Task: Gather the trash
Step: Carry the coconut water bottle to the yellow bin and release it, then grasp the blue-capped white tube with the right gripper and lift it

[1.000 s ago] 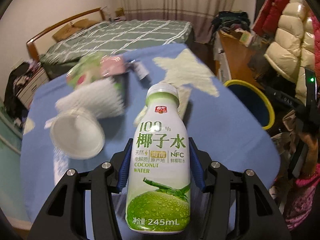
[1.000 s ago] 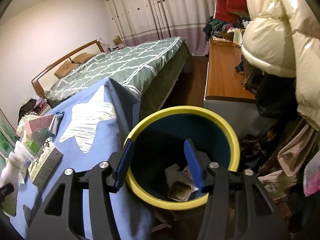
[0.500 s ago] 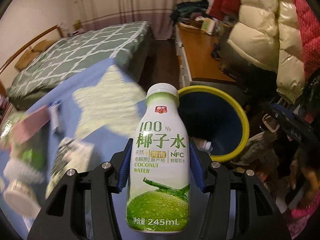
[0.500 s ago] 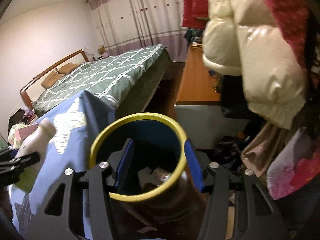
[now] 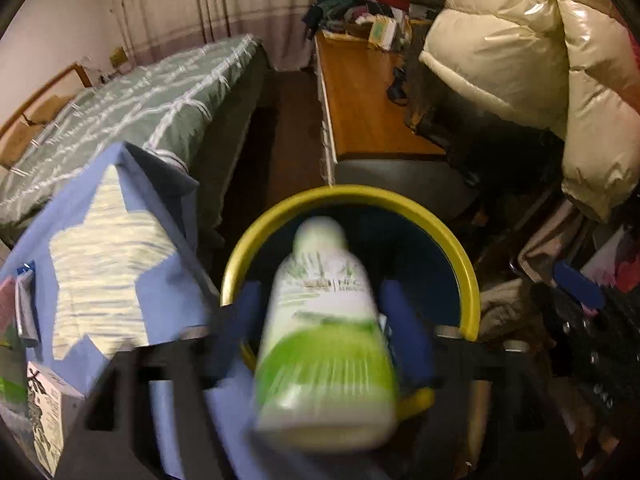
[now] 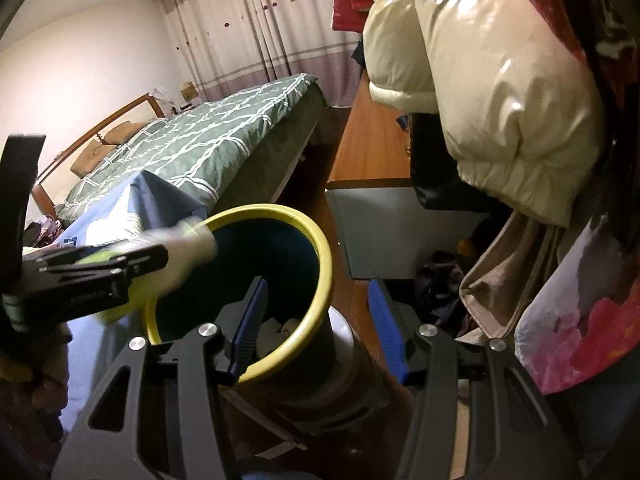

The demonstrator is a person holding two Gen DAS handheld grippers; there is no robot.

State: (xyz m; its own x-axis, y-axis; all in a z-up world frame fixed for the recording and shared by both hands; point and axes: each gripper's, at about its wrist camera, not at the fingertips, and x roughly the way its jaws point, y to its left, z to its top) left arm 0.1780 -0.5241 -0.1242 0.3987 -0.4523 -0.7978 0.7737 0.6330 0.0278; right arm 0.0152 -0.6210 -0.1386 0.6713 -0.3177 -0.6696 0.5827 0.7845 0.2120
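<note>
A white and green coconut water bottle (image 5: 324, 336) sits between the fingers of my left gripper (image 5: 328, 320), blurred by motion, its cap pointing into the yellow-rimmed dark blue trash bin (image 5: 440, 220). The pads look spread a little off the bottle's sides. In the right wrist view the left gripper (image 6: 92, 272) holds the bottle (image 6: 188, 244) tilted over the bin's rim (image 6: 320, 248). My right gripper (image 6: 316, 320) is open and empty beside the bin's right side. Trash lies in the bin's bottom (image 6: 280, 328).
The blue star-print tablecloth (image 5: 104, 240) is left of the bin, with a carton (image 5: 44, 412) and wrappers on it. A green bed (image 5: 140, 108), a wooden desk (image 5: 360, 92) and hanging puffy coats (image 5: 520, 60) surround the bin. Clothes lie on the floor at right.
My left gripper carried the bottle from over the table to over the bin and tipped it forward; its fingers seem to have parted. My right gripper shifted right, off the bin's mouth.
</note>
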